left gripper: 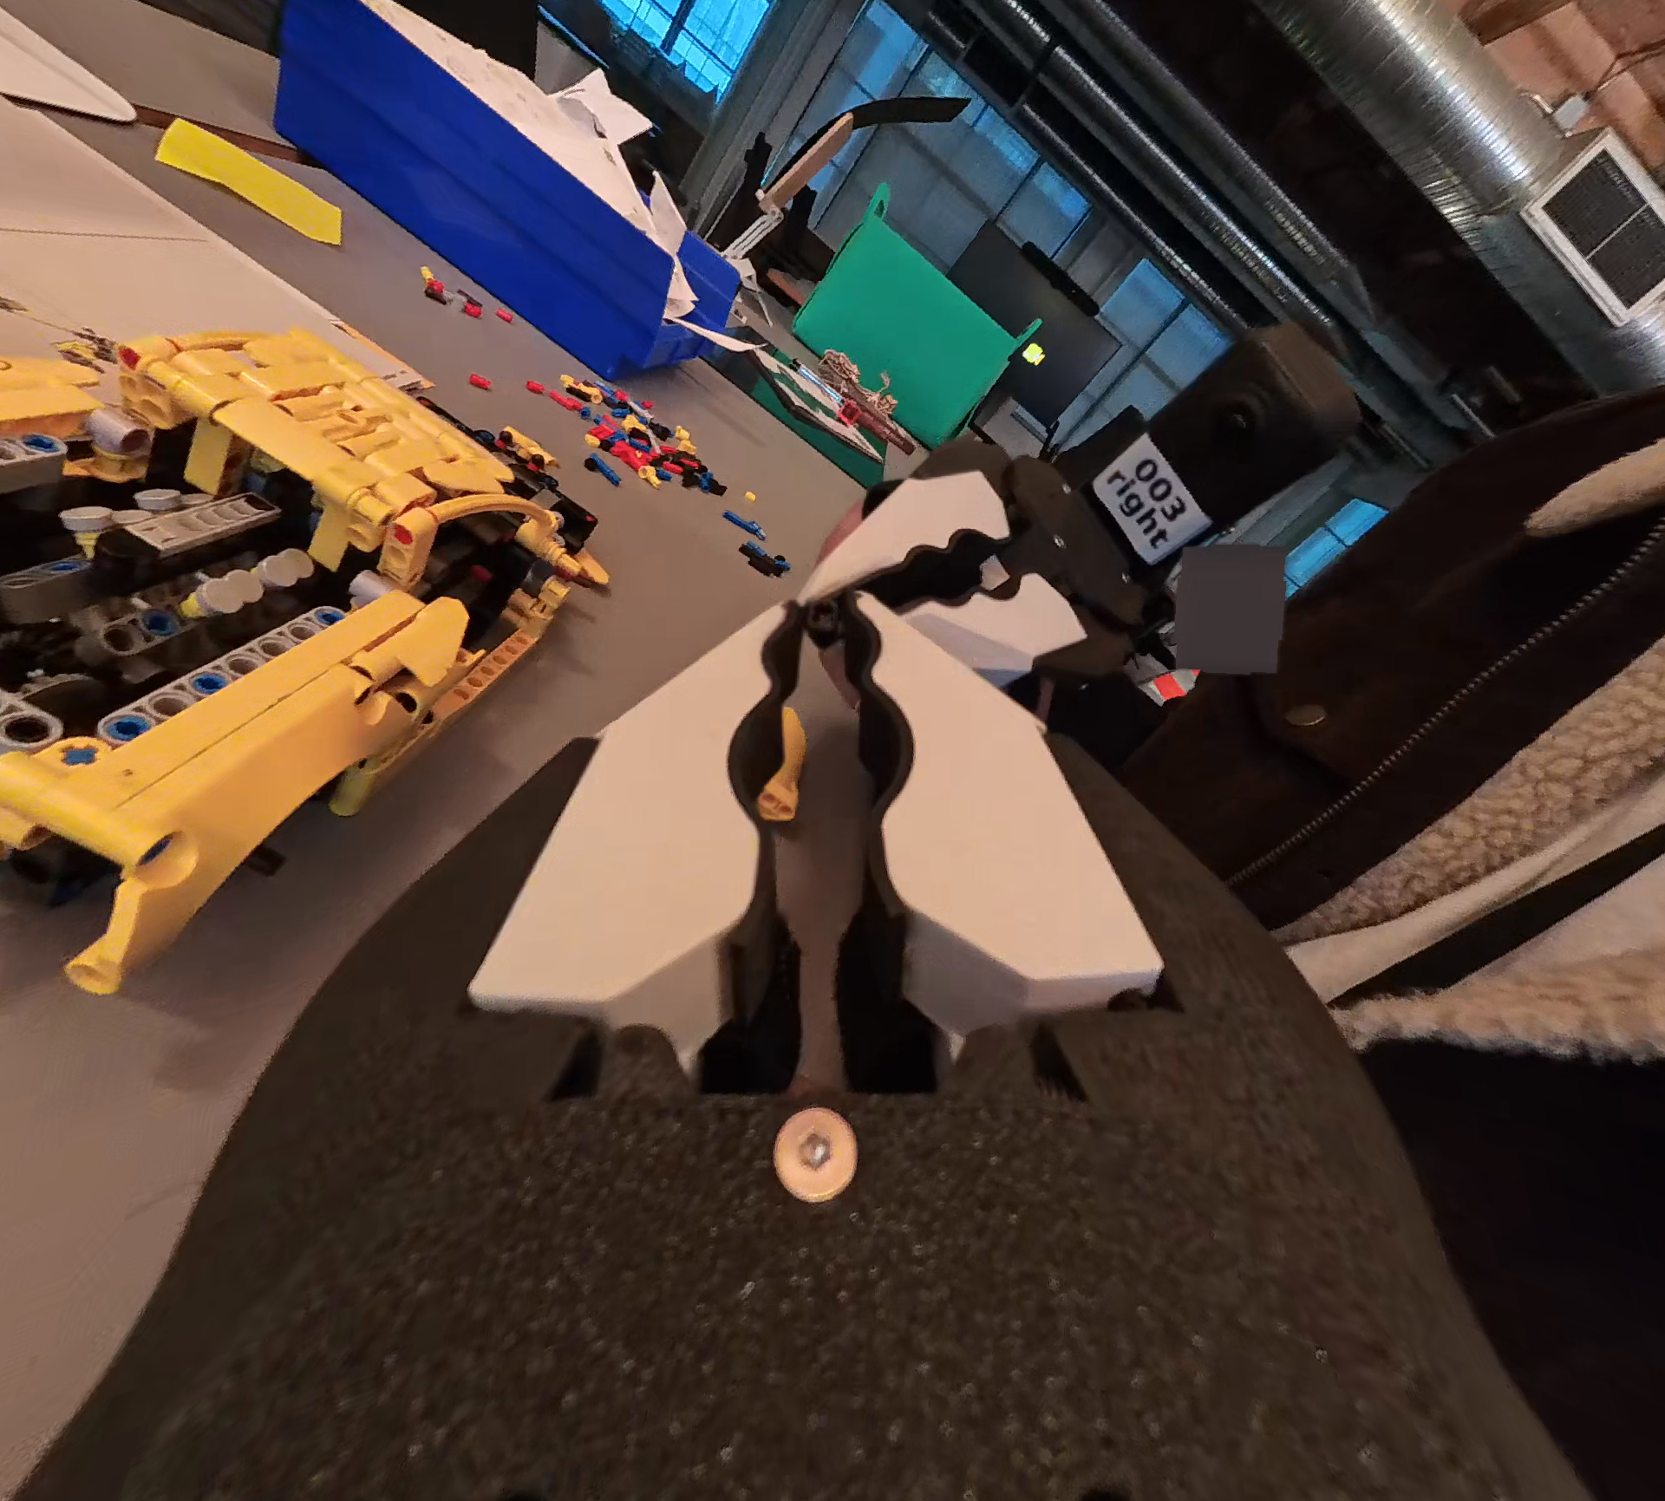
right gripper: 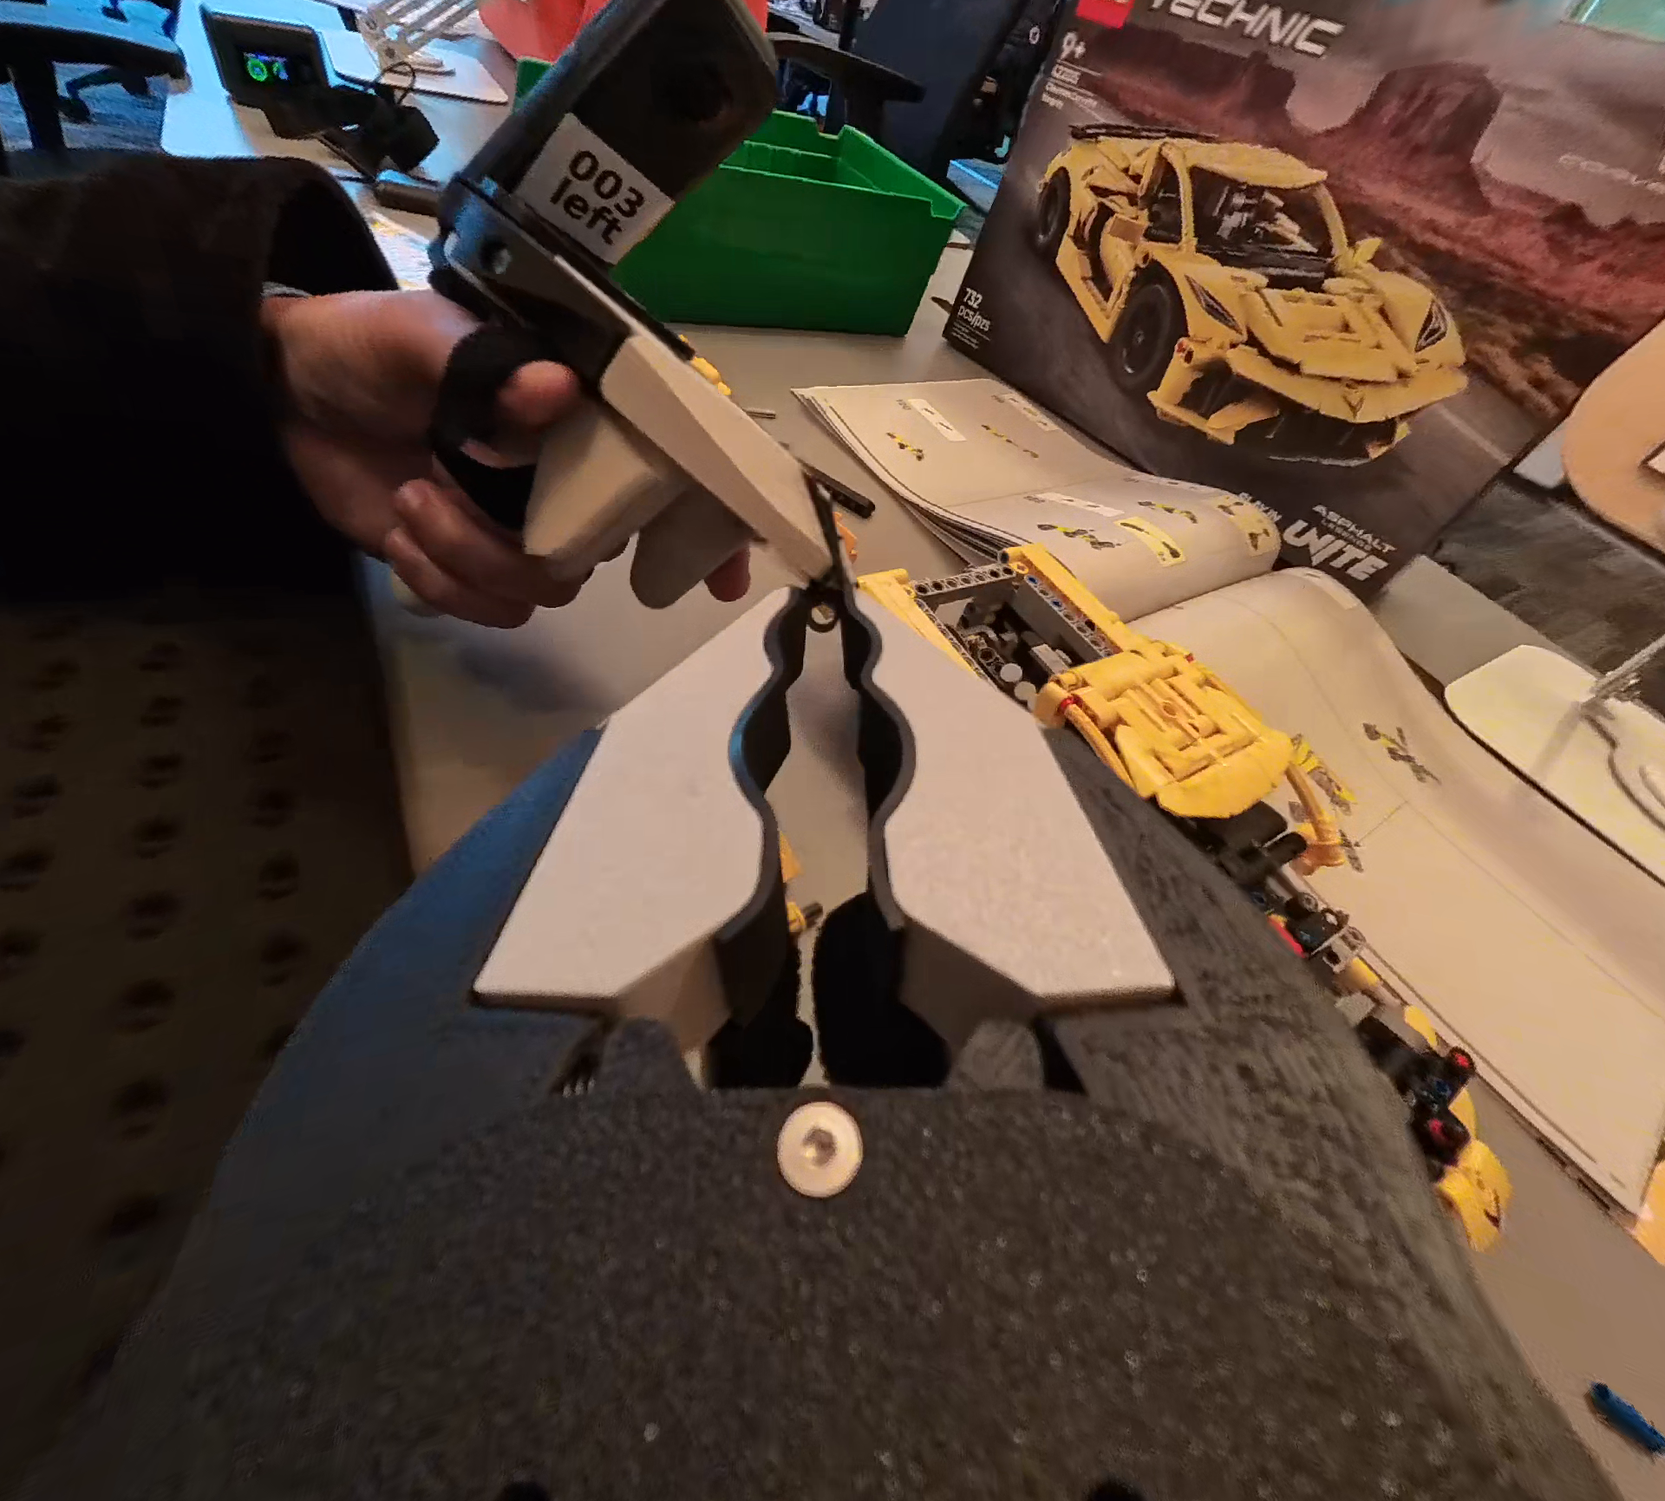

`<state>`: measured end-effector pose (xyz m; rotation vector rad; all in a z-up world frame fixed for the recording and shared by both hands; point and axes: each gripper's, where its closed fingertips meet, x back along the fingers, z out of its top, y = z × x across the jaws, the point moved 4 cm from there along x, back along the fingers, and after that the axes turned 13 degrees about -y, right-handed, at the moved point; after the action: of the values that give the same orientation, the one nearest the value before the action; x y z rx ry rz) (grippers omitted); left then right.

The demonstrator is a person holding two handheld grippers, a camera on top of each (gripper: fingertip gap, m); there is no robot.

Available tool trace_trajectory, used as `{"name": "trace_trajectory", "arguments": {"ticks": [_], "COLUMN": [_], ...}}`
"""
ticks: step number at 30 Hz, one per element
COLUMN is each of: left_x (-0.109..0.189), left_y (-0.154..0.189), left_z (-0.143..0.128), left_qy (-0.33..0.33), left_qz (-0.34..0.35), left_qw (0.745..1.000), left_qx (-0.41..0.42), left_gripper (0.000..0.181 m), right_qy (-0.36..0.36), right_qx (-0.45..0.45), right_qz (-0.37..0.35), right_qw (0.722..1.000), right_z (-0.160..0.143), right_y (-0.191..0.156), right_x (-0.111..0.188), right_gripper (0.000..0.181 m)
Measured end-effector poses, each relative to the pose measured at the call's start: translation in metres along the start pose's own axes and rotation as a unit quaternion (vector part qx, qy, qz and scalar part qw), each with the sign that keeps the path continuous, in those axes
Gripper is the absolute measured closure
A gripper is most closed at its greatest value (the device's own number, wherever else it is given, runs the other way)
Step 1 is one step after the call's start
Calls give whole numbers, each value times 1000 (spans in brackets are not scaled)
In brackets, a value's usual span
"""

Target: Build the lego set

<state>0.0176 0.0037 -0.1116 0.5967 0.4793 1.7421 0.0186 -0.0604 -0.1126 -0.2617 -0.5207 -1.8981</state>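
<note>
My left gripper is shut. A small yellow curved piece sits in the hollow between its fingers. My right gripper is shut on a small black ringed piece at its tips. The two grippers meet tip to tip above the table edge: the right gripper shows in the left wrist view, and the left gripper, held by a hand, shows in the right wrist view. The half-built yellow car lies on the table to the left; it also shows in the right wrist view.
Loose small pieces are scattered beyond the car. A blue bin and a yellow strip lie farther back. The open instruction booklet, the set's box and a green bin stand behind. A person's jacket is close on the right. Only a small space, under 4 cm, lies between the two pairs of fingers.
</note>
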Motion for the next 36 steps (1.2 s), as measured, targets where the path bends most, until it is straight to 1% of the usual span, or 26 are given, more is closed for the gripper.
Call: {"name": "trace_trajectory", "arguments": {"ticks": [3,5,7,10,12,14,16,20,23,26,29,31,32,33,34,36], "left_x": [1,2,5,10,10,8,6,6,7,7,7,9,9,10,10,10], "left_y": [0,1,2,11,20,27,26,25,26,24,24,27,30,34,39,50], "left_z": [-2,-2,0,1,-1,-4,-6,-5,-4,-3,-3,-3,-2,-3,-4,-7], "left_qy": [-8,-11,-2,6,-4,-17,-24,-20,-15,-11,-9,-8,-8,-11,-16,-27], "left_qz": [-5,-14,-36,-107,-160,-183,-172,-183,-190,-182,-177,-186,-192,-197,-202,-211], "left_qw": [1000,1000,999,993,986,982,984,981,980,981,982,981,980,980,979,977], "left_qx": [-1,2,16,42,54,51,46,58,64,66,60,54,45,32,16,-21], "left_gripper": [175,176,175,175,175,175,175,175,175,176,175,175,175,175,175,175], "right_qy": [-3,7,19,39,58,82,103,86,78,77,78,85,89,92,95,108], "right_qx": [29,21,-5,-50,-49,-37,-15,17,45,46,34,-1,-28,-62,-100,-167], "right_qz": [-20,-11,31,112,165,190,174,140,108,90,98,130,164,213,265,366], "right_qw": [999,1000,999,992,983,978,979,986,990,992,992,988,982,971,954,909], "right_z": [-1,-1,-2,-4,-2,3,8,6,6,6,5,6,7,8,9,13], "right_y": [-3,-4,-5,-5,-12,-19,-21,-23,-24,-22,-22,-22,-23,-25,-26,-28], "right_x": [-2,-1,1,9,16,22,25,18,17,17,16,18,19,21,24,30], "right_gripper": [175,175,170,152,153,160,166,167,181,181,180,174,171,170,167,167]}}
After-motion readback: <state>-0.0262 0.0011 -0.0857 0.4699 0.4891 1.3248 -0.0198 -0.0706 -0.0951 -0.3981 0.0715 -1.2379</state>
